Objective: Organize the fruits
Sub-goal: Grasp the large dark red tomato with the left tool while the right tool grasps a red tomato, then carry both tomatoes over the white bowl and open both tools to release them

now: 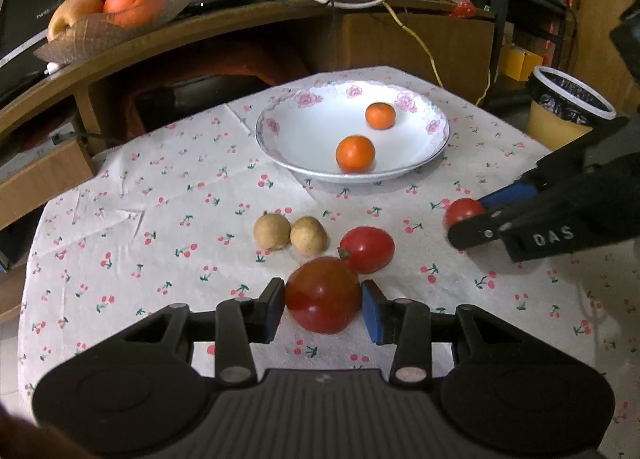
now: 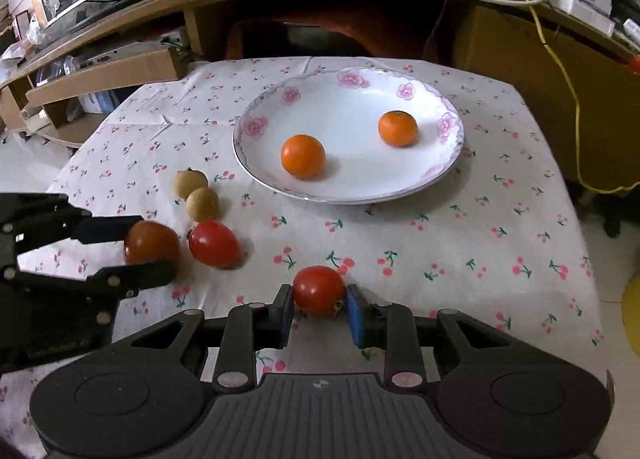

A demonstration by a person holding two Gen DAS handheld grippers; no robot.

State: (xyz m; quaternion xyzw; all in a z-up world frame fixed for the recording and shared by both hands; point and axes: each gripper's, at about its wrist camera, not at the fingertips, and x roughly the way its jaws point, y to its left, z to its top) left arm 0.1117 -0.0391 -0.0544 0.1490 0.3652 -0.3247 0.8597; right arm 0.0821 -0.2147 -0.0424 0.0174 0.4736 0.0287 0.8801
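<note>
My left gripper (image 1: 323,301) is shut on a large dark red tomato (image 1: 323,295), low over the cherry-print tablecloth. It also shows in the right wrist view (image 2: 150,245). My right gripper (image 2: 319,309) is shut on a small red tomato (image 2: 319,290), seen at the right of the left wrist view (image 1: 464,211). A third tomato (image 1: 367,249) lies loose on the cloth beside two tan round fruits (image 1: 272,231) (image 1: 308,235). A white floral plate (image 1: 304,131) holds two small oranges (image 1: 355,154) (image 1: 380,115).
A curved wooden desk edge (image 1: 240,19) runs behind the table with cables on it. A basket (image 1: 100,31) with oranges and an apple sits on the desk at the far left. A yellow bin with a black liner (image 1: 560,115) stands at the table's right.
</note>
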